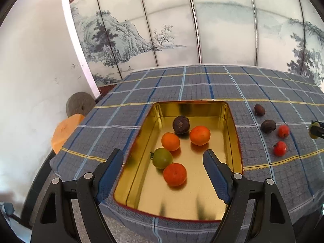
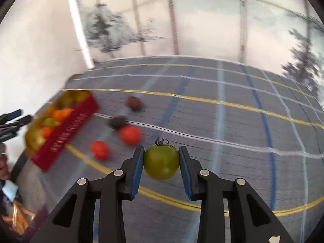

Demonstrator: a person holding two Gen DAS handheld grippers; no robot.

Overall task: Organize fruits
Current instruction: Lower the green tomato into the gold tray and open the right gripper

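Your left tool (image 1: pixel 163 158) is spread wide and holds nothing; it hangs over the near end of the gold tin (image 1: pixel 232 121), which sits on the checked cloth (image 1: pixel 125 109) covering the worktop. Inside the tin you have five fruits: a dark one (image 1: pixel 181 124) at the far end, two orange ones (image 1: pixel 199 135) (image 1: pixel 170 141) just in front of it, a green tomato (image 1: pixel 162 158) nearer you, and a red-orange fruit (image 1: pixel 174 174) touching the green one.

To the right of the tin, on the cloth, lie two dark fruits (image 1: pixel 259 109) (image 1: pixel 268 126) and two red ones (image 1: pixel 283 131) (image 1: pixel 280 148), the nearer dark one just beside a red one.

Your right tool (image 2: pixel 161 158) is closed on a second green tomato (image 2: pixel 161 162), both blue pads (image 2: pixel 136 170) pressed against its sides, stem pointing away from you. It is held above the cloth, well to the right of the tin. This view is blurred, but the tin's red side (image 2: pixel 66 131) shows at the left, with the loose red and dark fruits between it and the tomato. A painted screen (image 1: pixel 222 30) stands behind the worktop.
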